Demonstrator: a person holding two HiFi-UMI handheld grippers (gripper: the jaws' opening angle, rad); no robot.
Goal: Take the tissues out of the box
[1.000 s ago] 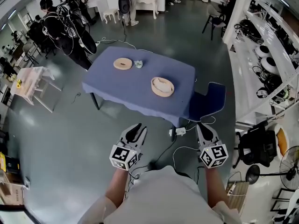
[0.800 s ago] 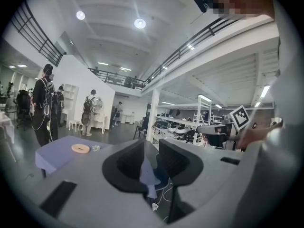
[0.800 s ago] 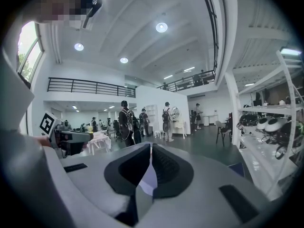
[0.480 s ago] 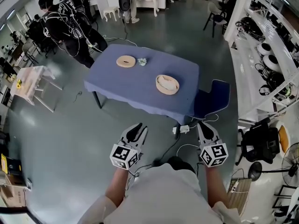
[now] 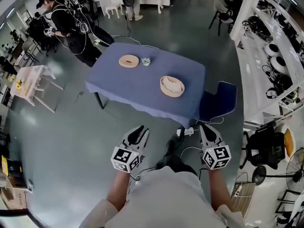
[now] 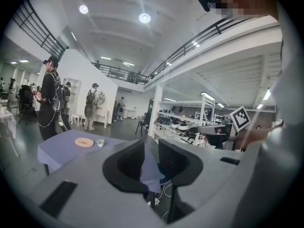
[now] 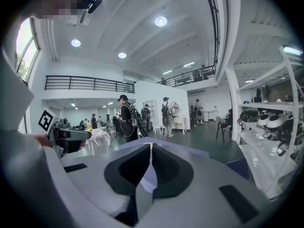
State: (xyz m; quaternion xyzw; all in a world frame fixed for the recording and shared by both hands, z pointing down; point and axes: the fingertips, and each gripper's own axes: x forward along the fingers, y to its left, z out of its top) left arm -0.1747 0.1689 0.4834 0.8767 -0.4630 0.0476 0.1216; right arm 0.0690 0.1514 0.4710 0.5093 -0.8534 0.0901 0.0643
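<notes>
**A:** What just changed?

**B:** The blue table [image 5: 128,87] has slid a little to the right in my head view. I think I'm walking up to it. It is well apart from me, and nothing is touched yet.

**A:** And your tools?

**B:** The left gripper [image 5: 138,132] is spread a little and closing, with nothing between its jaws. The right gripper [image 5: 208,129] is pressed together and empty.

**A:** Where are the tissues?

**B:** I see no real box. On the table's far left is a flat disc [image 5: 128,61], with a small crumpled lump [image 5: 146,61] just beside it. On the right is a round tan holder [image 5: 172,86] with white stuff inside. That may be the tissues. The left gripper view shows the disc and lump but not the holder.
</notes>
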